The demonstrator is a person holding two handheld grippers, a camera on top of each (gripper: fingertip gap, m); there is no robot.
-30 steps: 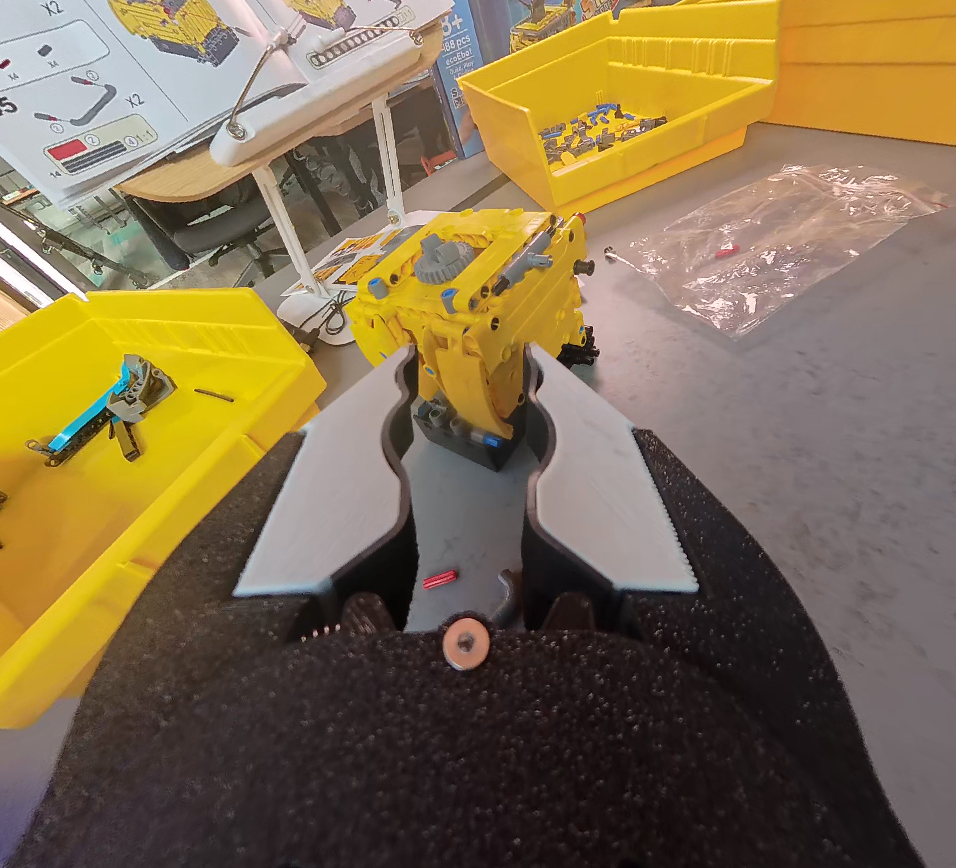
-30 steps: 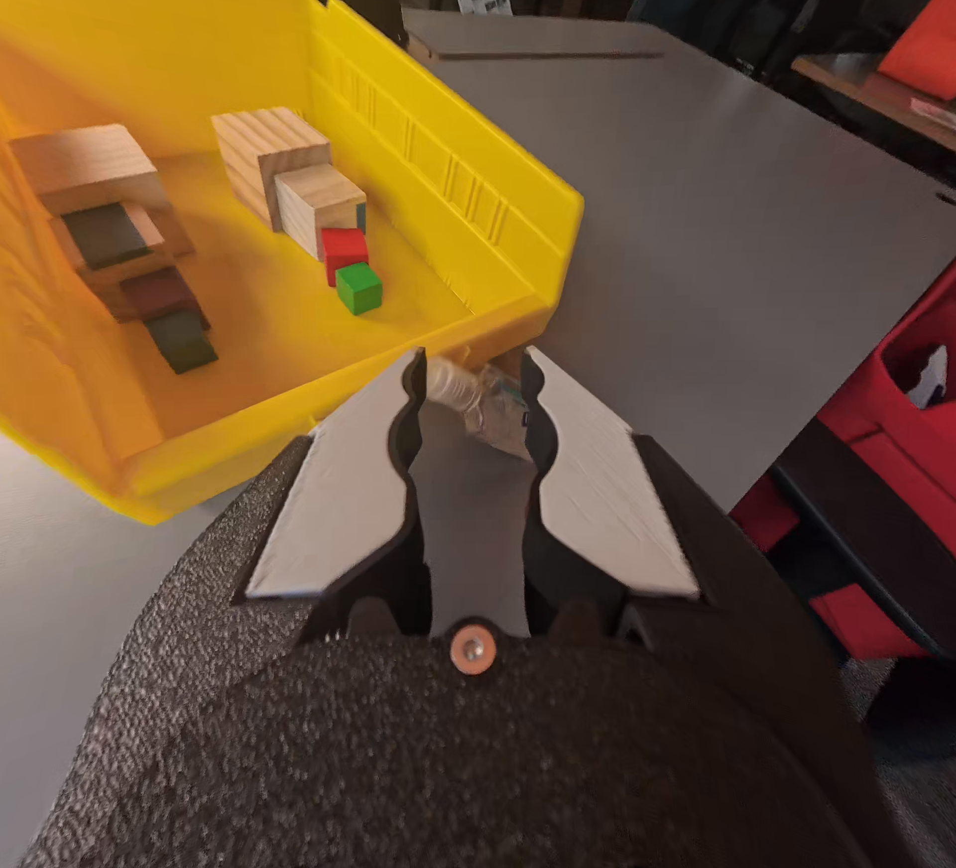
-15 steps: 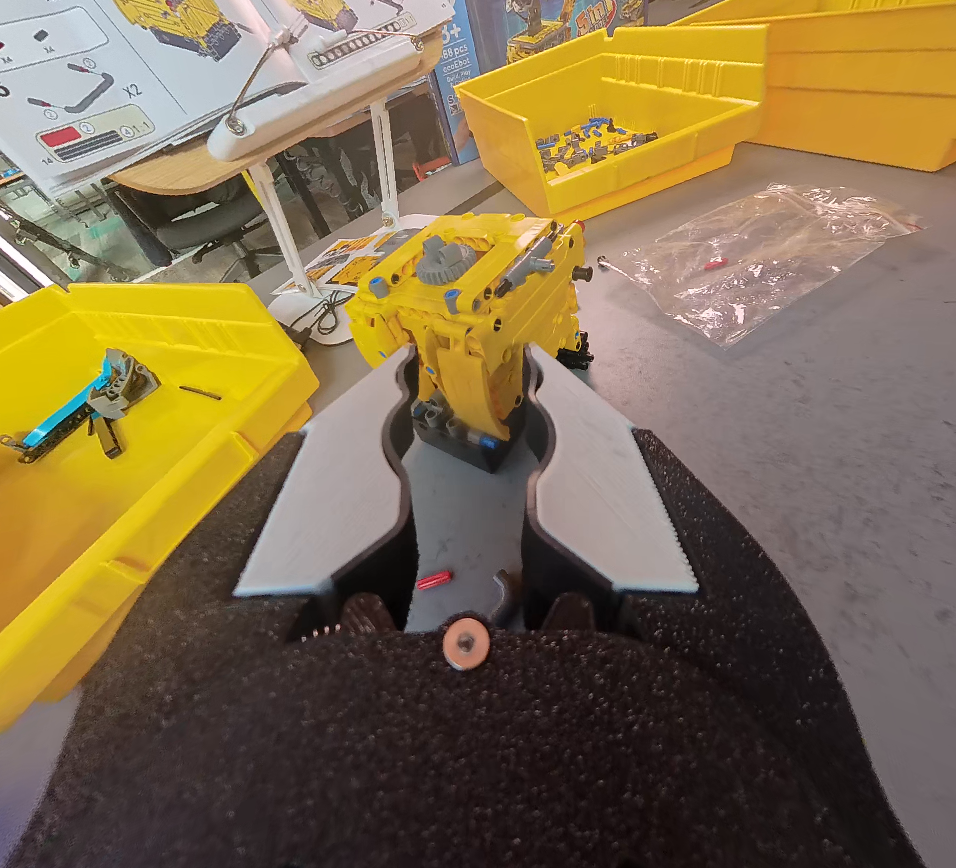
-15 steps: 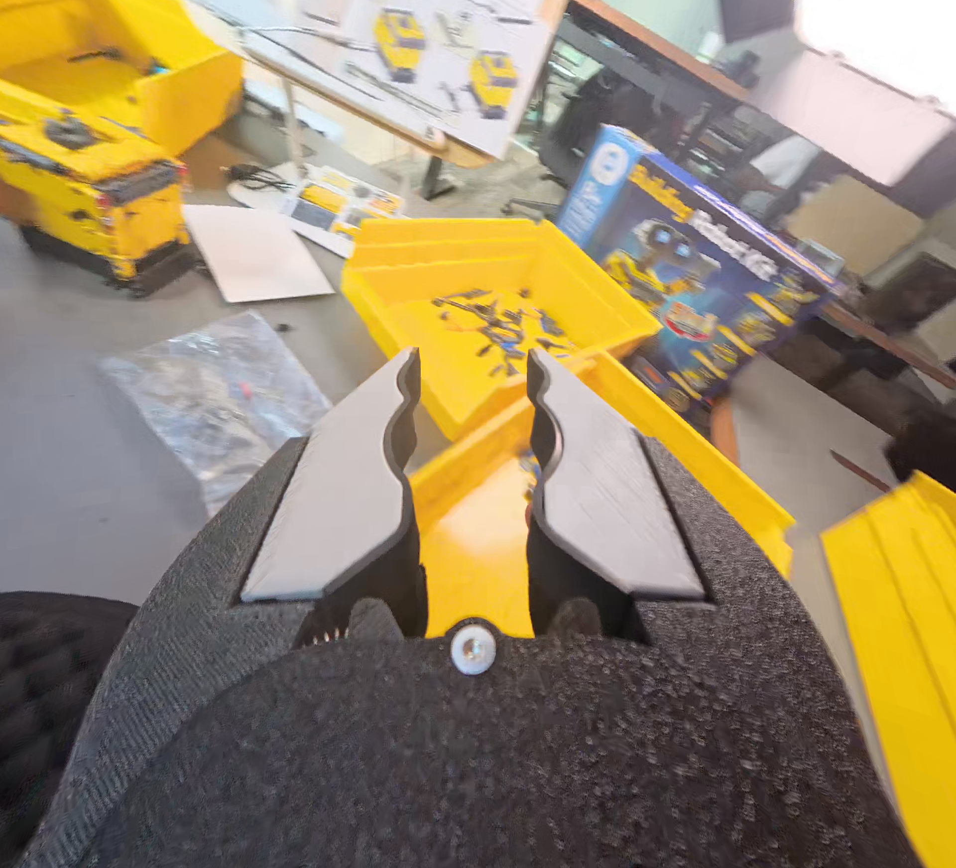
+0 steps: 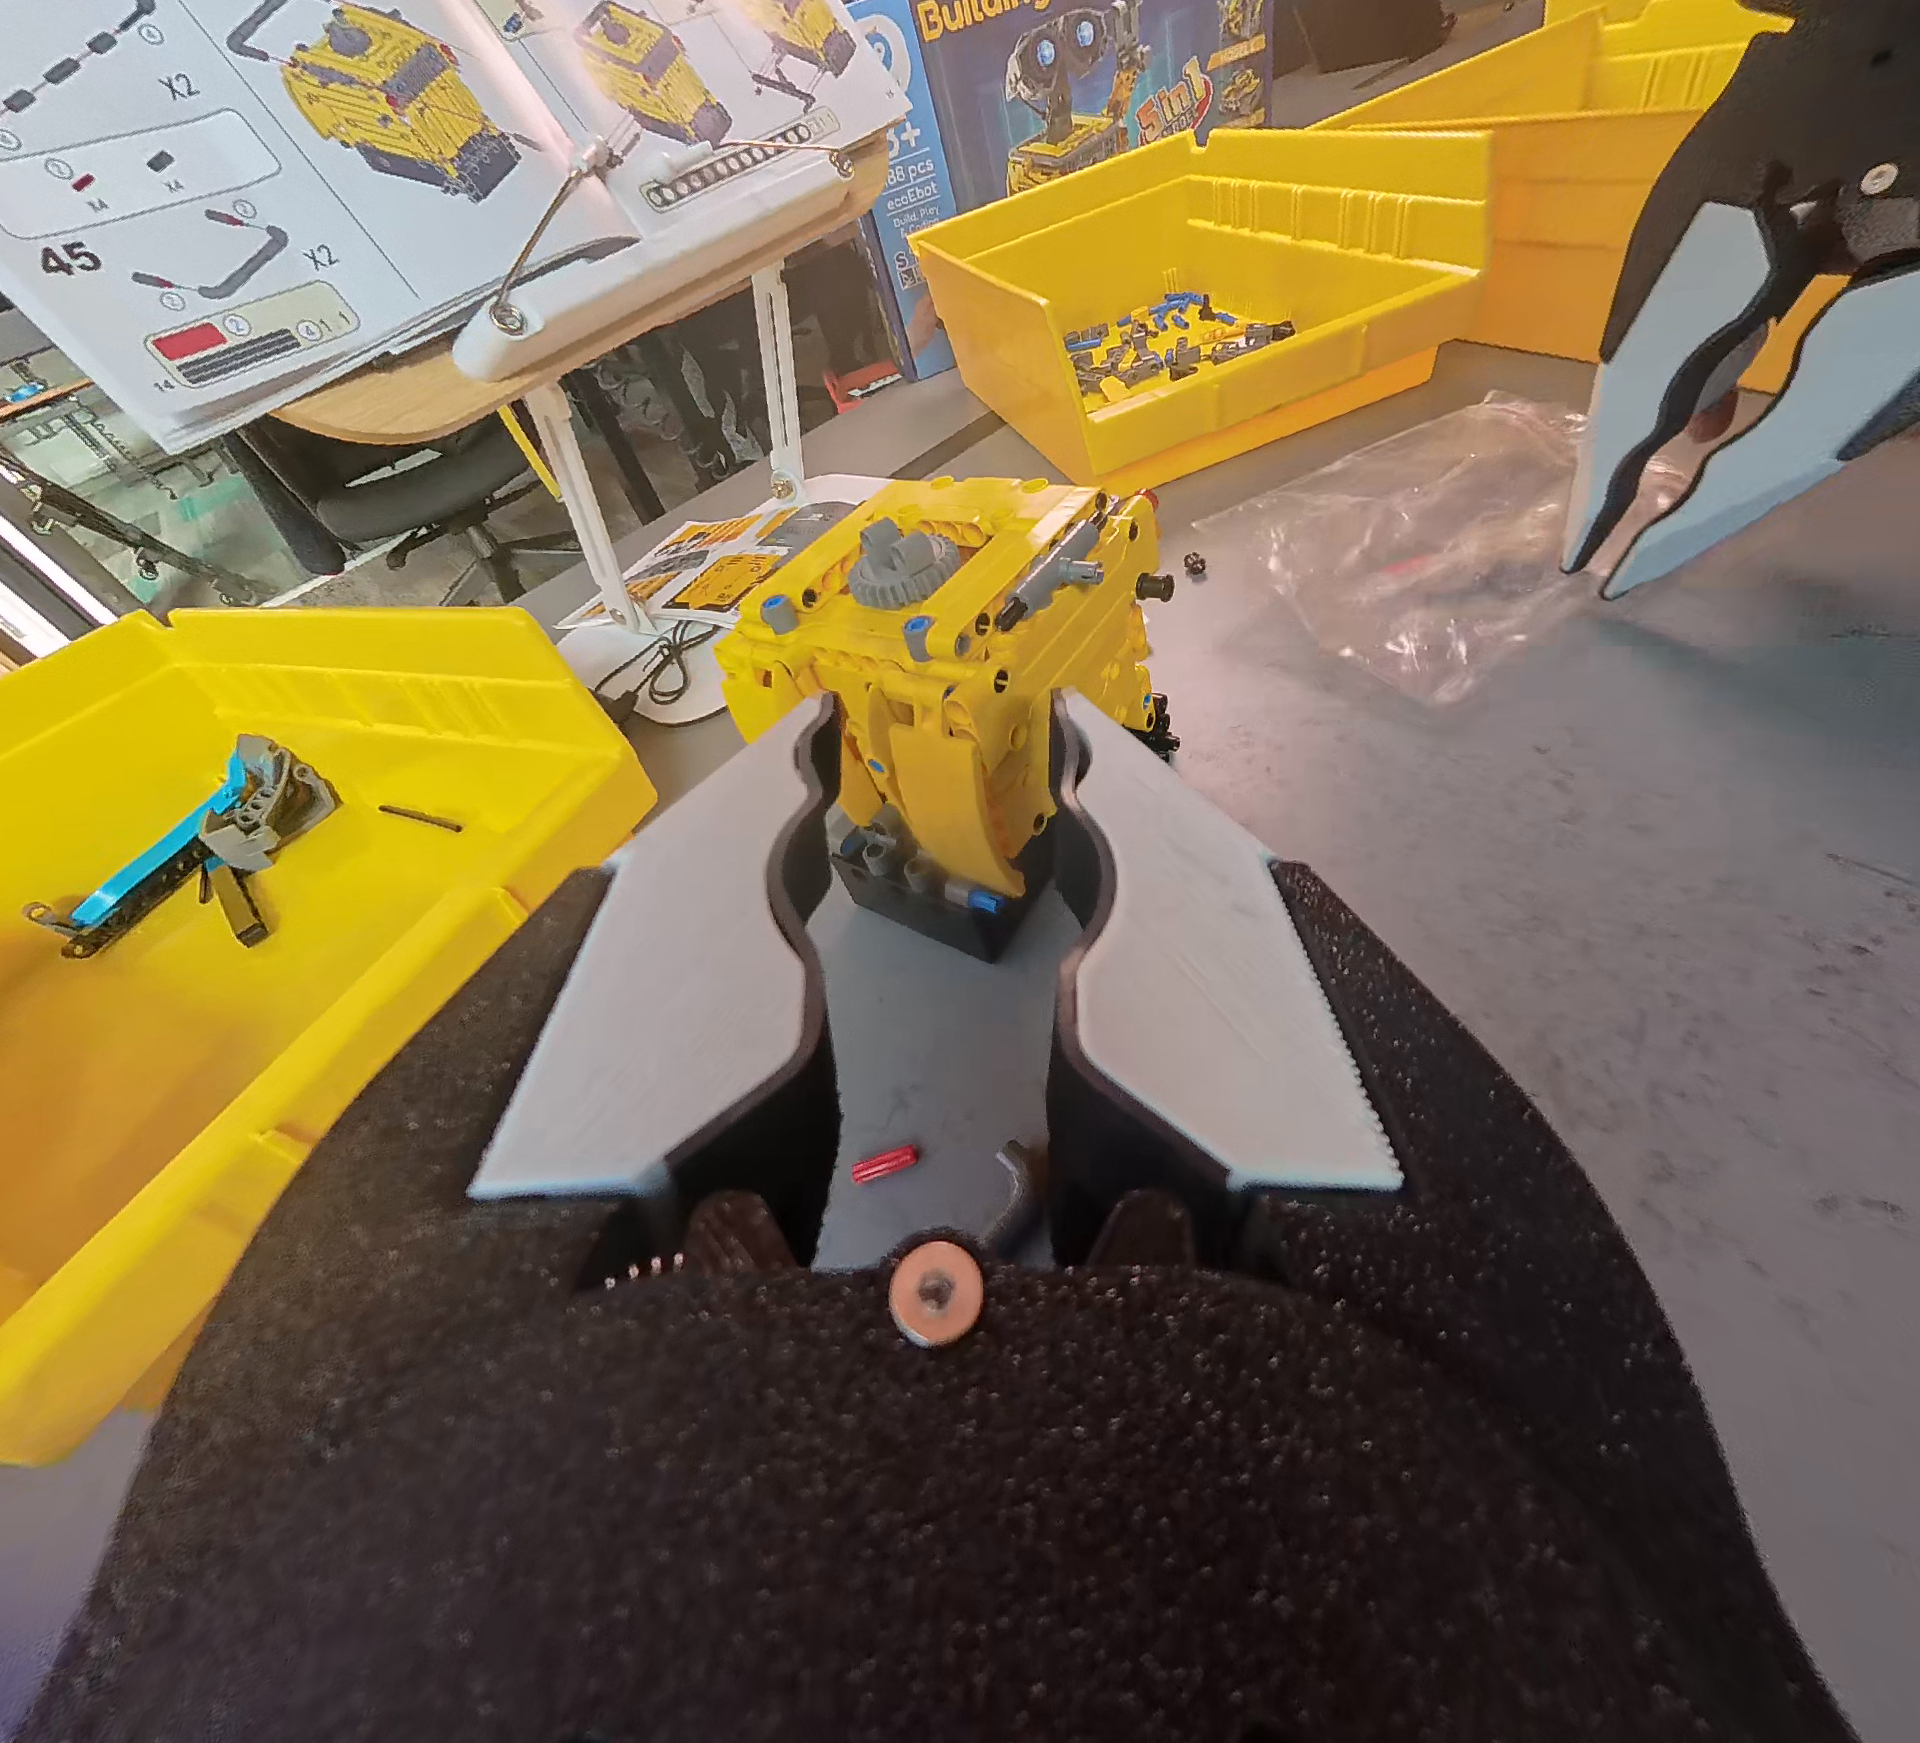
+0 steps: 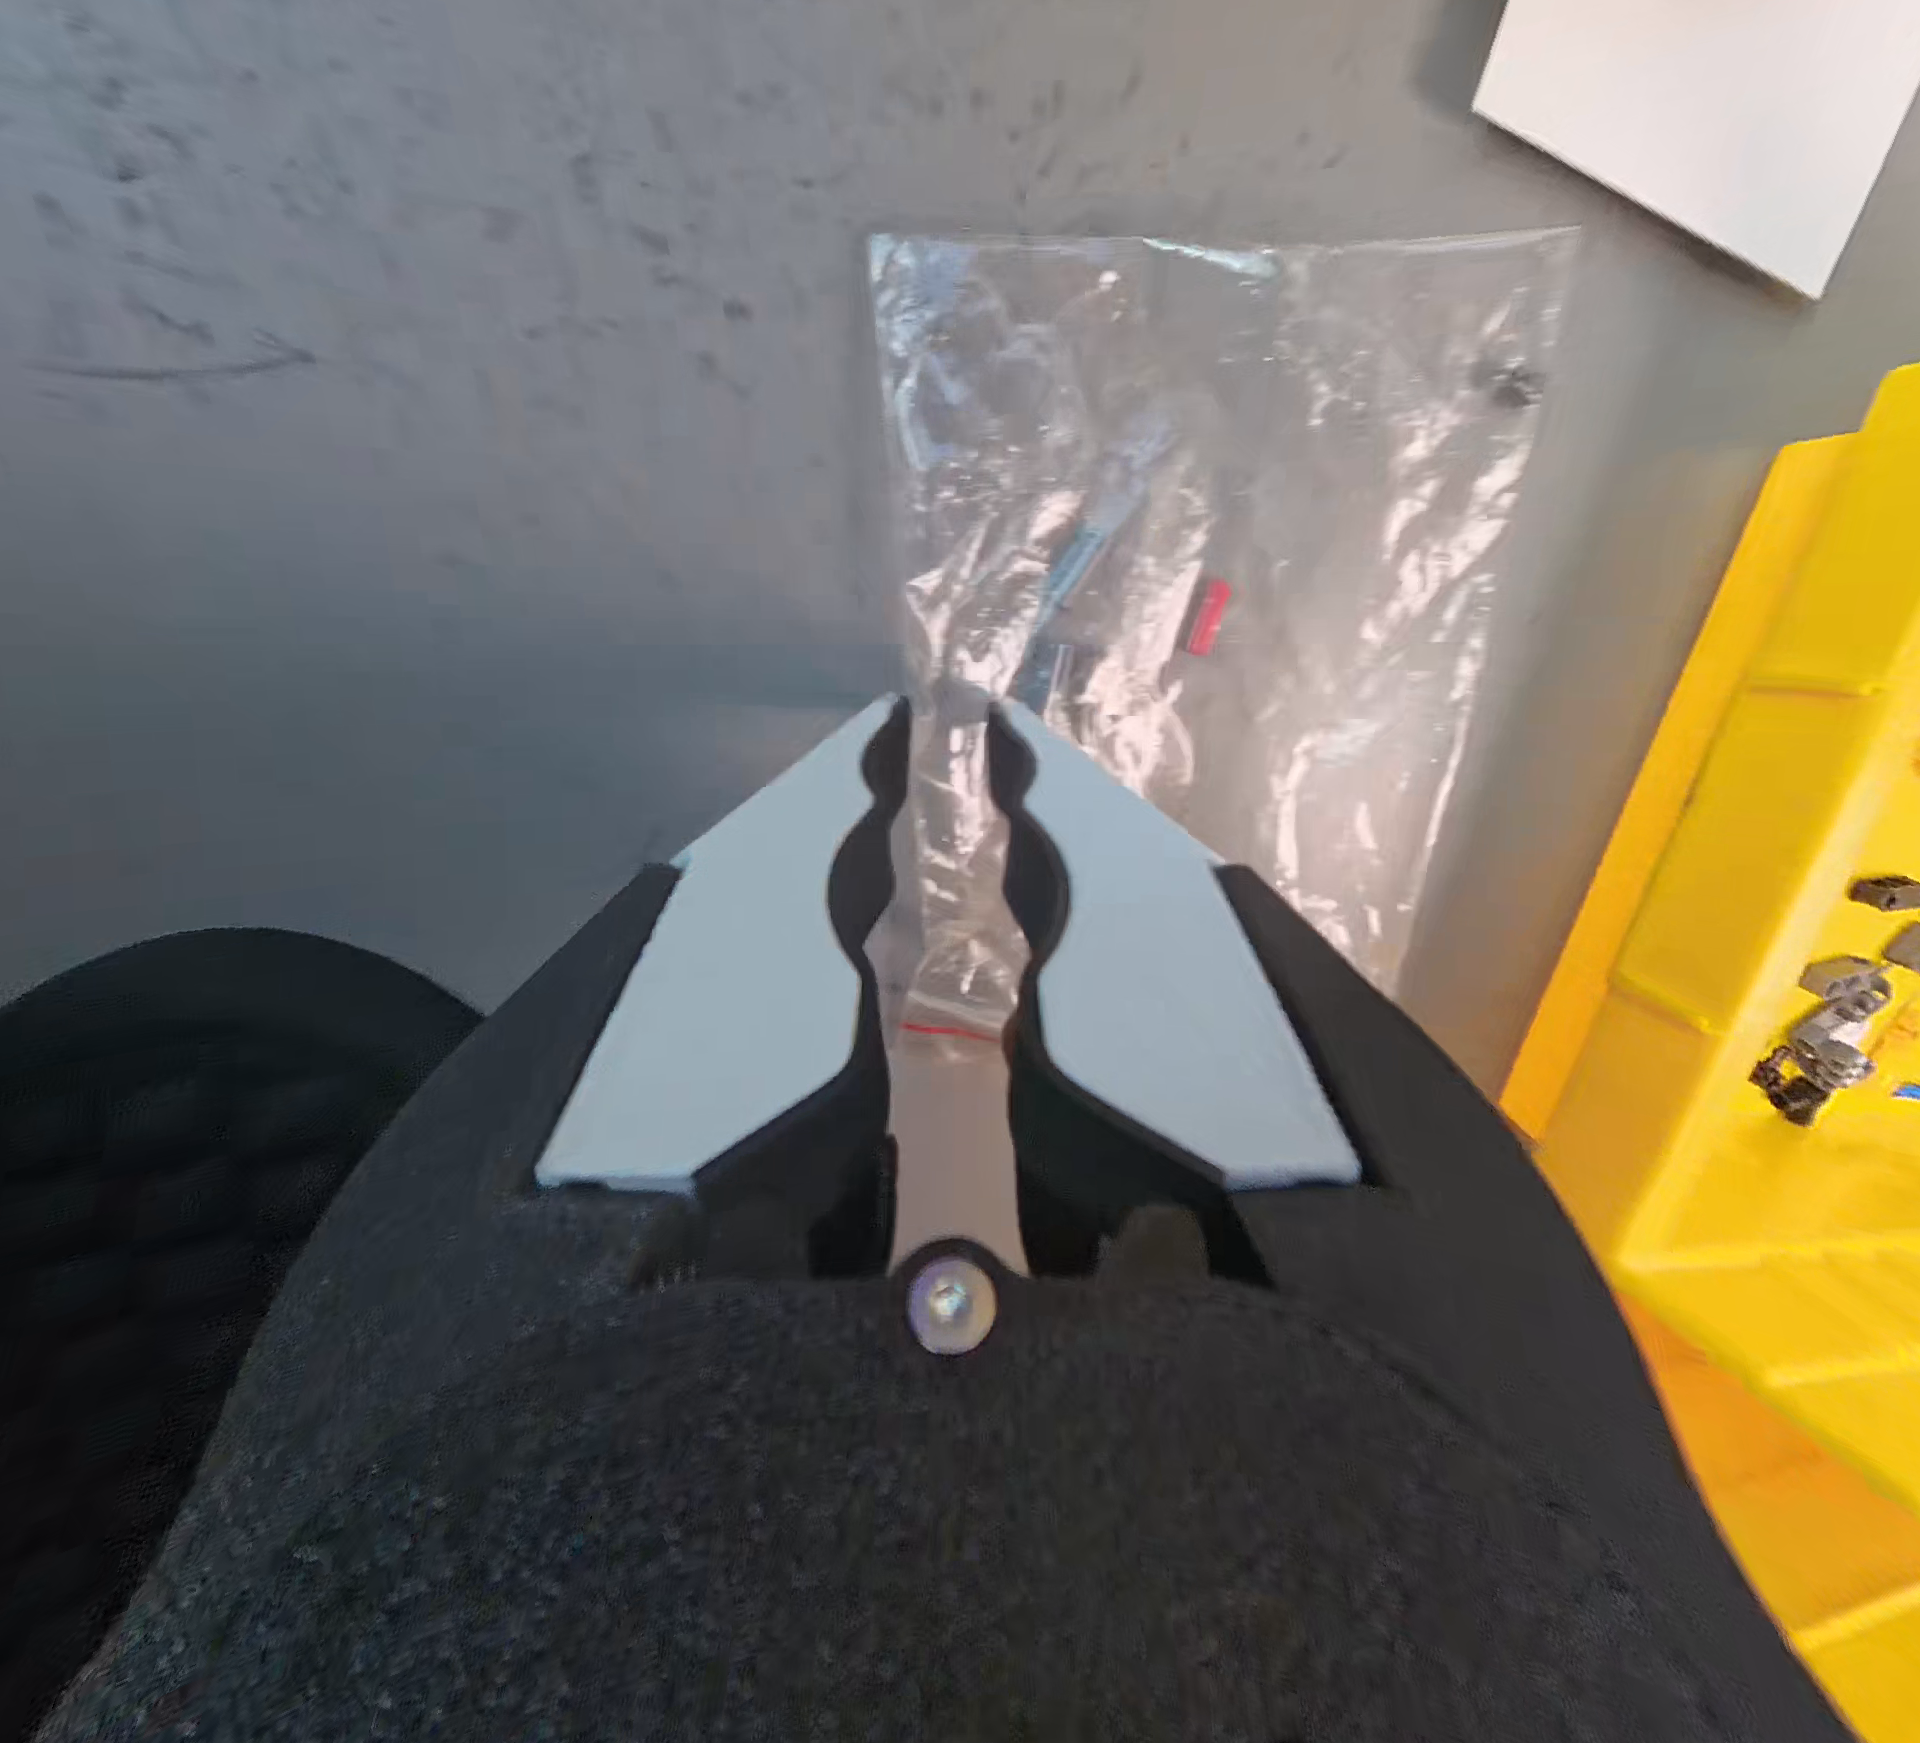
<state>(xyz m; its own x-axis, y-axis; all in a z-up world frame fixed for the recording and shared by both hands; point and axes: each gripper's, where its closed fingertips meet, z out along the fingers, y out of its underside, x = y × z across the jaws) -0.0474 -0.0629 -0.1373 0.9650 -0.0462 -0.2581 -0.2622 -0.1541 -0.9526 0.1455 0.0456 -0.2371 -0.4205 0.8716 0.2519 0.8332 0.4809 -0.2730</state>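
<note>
Your left gripper (image 5: 945, 737) clamps the yellow brick model (image 5: 940, 644) on the desk (image 5: 1558, 966); your right gripper (image 6: 945, 706), fingers narrowly apart and empty, hangs directly above the clear plastic bag (image 6: 1247, 571).

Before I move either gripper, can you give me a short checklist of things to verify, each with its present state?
1. Left gripper grips model: ok, jaws press its lower part from both sides.
2. Model upright on table: ok.
3. Right gripper empty: ok, jaws narrowly apart, nothing between.
4. Right gripper above bag, not touching: ok.
5. Bag open: cannot tell.
6. Red piece inside bag: ok.
</note>
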